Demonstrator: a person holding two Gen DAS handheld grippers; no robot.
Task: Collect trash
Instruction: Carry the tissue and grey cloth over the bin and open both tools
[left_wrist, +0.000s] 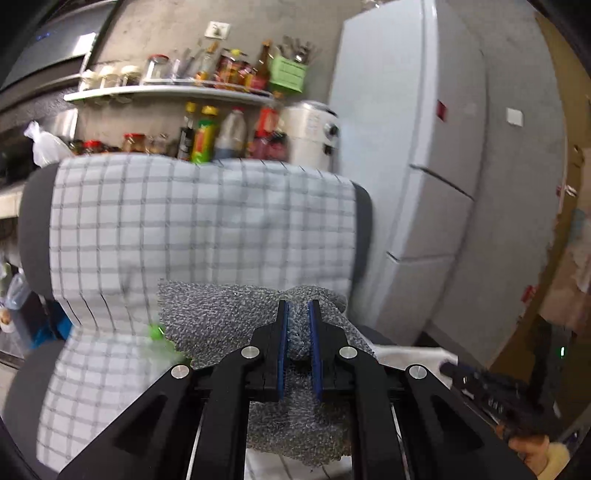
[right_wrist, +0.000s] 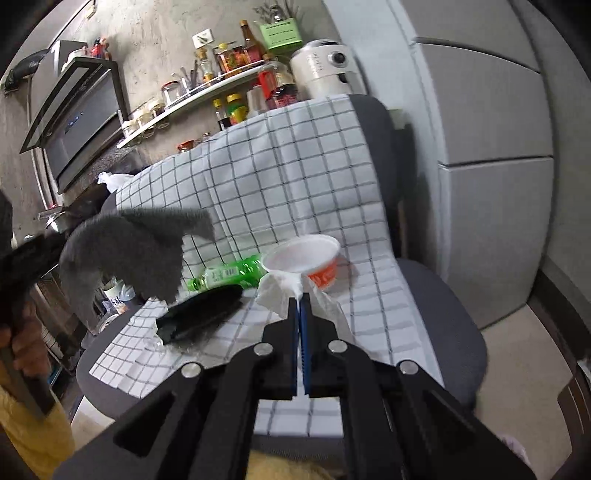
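My left gripper (left_wrist: 298, 308) is shut on a grey knitted cloth (left_wrist: 221, 314) and holds it up in front of the chair back. The same cloth (right_wrist: 129, 254) hangs in the air at the left of the right wrist view. My right gripper (right_wrist: 298, 301) is shut on a crumpled white tissue (right_wrist: 280, 291) above the chair seat. On the checked cover (right_wrist: 280, 184) lie a green plastic bottle (right_wrist: 225, 275), a white and orange paper bowl (right_wrist: 306, 258) and a black wrapper (right_wrist: 203, 317). The bottle's green cap (left_wrist: 157, 331) peeks beside the cloth.
A grey office chair (right_wrist: 436, 314) carries the checked cover (left_wrist: 184, 229). A white fridge (left_wrist: 424, 147) stands to the right. Shelves with bottles and jars (left_wrist: 221, 125) and a range hood (right_wrist: 81, 122) are behind. A white appliance (right_wrist: 325, 70) sits by the fridge.
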